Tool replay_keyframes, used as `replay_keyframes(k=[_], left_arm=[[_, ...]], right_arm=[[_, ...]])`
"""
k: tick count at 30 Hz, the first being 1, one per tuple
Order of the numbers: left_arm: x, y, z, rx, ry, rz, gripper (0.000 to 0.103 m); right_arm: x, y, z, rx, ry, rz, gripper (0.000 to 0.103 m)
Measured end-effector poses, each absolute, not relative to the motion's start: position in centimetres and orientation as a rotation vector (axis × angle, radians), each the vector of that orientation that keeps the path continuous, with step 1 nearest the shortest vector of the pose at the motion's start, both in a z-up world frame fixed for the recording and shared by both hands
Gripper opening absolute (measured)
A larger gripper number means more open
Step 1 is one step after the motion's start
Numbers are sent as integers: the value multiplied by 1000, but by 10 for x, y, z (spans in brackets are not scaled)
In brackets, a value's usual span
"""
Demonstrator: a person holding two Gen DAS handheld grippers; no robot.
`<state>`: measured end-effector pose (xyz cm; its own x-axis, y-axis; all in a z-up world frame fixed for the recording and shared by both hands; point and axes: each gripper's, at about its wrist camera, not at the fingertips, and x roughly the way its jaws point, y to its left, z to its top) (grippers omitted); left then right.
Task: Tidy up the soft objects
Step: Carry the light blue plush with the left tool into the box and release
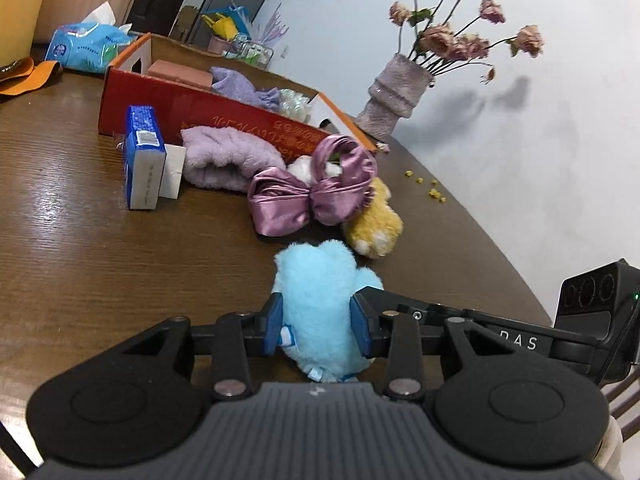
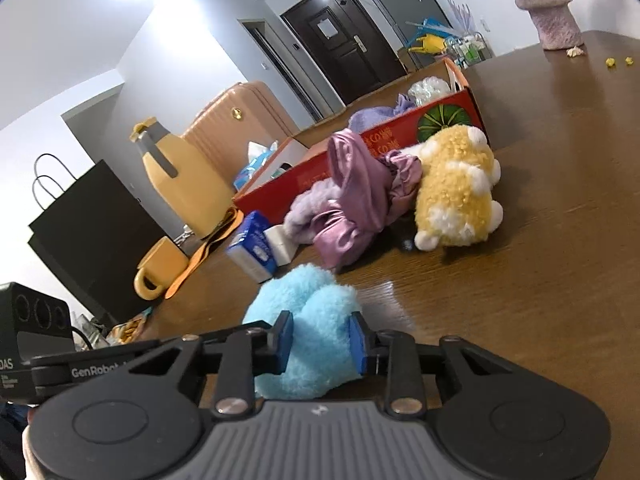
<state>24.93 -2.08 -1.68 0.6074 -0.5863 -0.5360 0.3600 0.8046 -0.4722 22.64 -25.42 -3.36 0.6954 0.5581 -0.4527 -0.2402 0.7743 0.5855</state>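
A light blue plush toy [image 1: 320, 300] lies on the brown table, gripped from both sides. My left gripper [image 1: 318, 326] is shut on one end of it; my right gripper [image 2: 322, 340] is shut on the other end [image 2: 308, 320]. Beyond it lie a shiny mauve satin bow [image 1: 308, 192], a yellow and white plush toy [image 1: 376, 224] and a lilac fluffy cloth [image 1: 224, 156]. The red cardboard box [image 1: 208, 108] behind them holds a purple cloth [image 1: 244, 88] and a white puff [image 1: 296, 102].
A blue tissue packet [image 1: 140, 156] and a small white box [image 1: 174, 170] stand left of the lilac cloth. A fuzzy vase [image 1: 390, 96] of dried roses stands at the back right. A yellow jug [image 2: 180, 176], yellow mug [image 2: 160, 272] and black bag [image 2: 92, 232] stand at the table's left.
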Motion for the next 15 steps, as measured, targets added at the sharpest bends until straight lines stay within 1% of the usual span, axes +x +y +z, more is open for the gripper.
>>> replay_keyframes(k=[5,8,12,15], left_arm=[[237,-16,2,-335,671,-579,36],[244,-12,19,-337,629,-592,36],[284,-3,53,-332,570,-596,35],[328,2,77,-297,528,-575,35]], right_arm=[[211,-253,-12,494,600,471,29],[217,-252,7,478,553,475,29],[254,-242,41,442,504,484,29],[305,-233,67,433,496,490,29]])
